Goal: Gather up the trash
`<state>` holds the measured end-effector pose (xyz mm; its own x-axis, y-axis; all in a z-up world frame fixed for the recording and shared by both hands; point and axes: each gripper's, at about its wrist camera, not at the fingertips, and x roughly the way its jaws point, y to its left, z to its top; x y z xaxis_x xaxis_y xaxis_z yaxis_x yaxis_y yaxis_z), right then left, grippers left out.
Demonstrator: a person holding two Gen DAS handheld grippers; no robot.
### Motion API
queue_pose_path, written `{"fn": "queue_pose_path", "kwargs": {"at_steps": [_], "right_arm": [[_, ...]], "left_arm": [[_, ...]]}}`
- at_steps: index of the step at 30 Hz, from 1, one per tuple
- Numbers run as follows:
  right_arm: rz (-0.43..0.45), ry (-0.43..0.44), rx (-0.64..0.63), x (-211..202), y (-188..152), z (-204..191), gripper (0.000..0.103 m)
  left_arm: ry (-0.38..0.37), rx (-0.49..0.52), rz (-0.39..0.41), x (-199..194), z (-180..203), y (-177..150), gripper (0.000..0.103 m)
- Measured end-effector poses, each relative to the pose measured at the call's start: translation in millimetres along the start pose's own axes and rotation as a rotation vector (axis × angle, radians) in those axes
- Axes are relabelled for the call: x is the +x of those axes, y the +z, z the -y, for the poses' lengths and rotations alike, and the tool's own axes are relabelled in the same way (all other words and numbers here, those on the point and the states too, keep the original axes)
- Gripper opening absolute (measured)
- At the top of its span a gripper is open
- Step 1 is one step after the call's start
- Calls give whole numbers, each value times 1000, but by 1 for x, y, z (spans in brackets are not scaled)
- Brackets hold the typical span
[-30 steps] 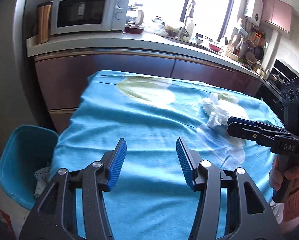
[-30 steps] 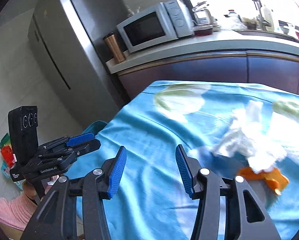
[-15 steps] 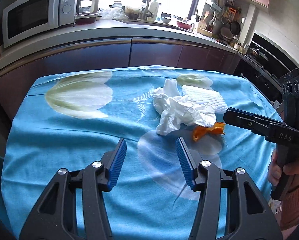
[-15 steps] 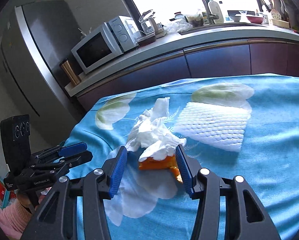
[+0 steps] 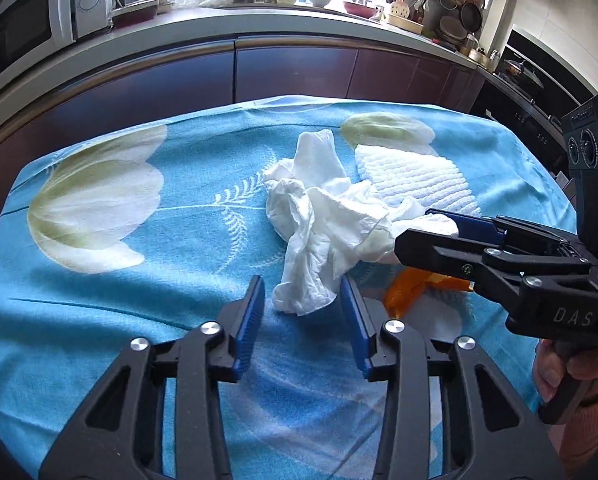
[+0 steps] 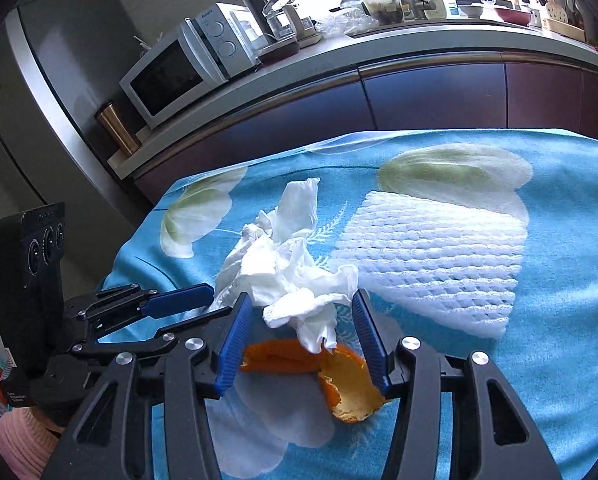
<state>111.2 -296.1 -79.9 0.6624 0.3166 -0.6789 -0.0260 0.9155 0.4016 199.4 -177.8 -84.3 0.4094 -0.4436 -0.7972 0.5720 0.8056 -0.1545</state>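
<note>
Where tissue (image 5: 323,228) lies, blue tablecloth (image 5: 139,280), kitchen counter (image 5: 219,28)

Black-framed left gripper (image 5: 302,312) and right gripper (image 6: 303,340) with ribbed blue pads, silver screws; pink sleeve (image 5: 591,424).

A cloth (image 5: 147,280) covers the desk. On it, near the middle, lies a tissue (image 5: 323,220). Behind and to the right of the tissue lies a foam net (image 6: 431,256), touching it. A peel (image 6: 319,364) lies on the cloth in front of the tissue, partly under its near end. The left tool (image 5: 303,312) sits at the tissue's near left end, that end between its jaws. The right tool (image 6: 299,332) straddles the peel and the tissue's near right end. Behind the desk runs a counter (image 6: 379,40), with a microwave (image 6: 187,64) at its left end.
</note>
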Motion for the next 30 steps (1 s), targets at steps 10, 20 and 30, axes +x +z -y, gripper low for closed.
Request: {"fn": "queue_pose_path", "kwargs": {"at_steps": [10,20,30], "right_arm": [[20,56,13,-5,-1,3,5],[83,153,20,-30,-4,-13,4],[76,248,-2,-31,-9,-47,4]], "left_arm": [[-7,-40,34,-13,-13,-10,5],[40,-91,145,-78,-46,-37,4],[79,-150,209,-139,-80,-76,4]]}}
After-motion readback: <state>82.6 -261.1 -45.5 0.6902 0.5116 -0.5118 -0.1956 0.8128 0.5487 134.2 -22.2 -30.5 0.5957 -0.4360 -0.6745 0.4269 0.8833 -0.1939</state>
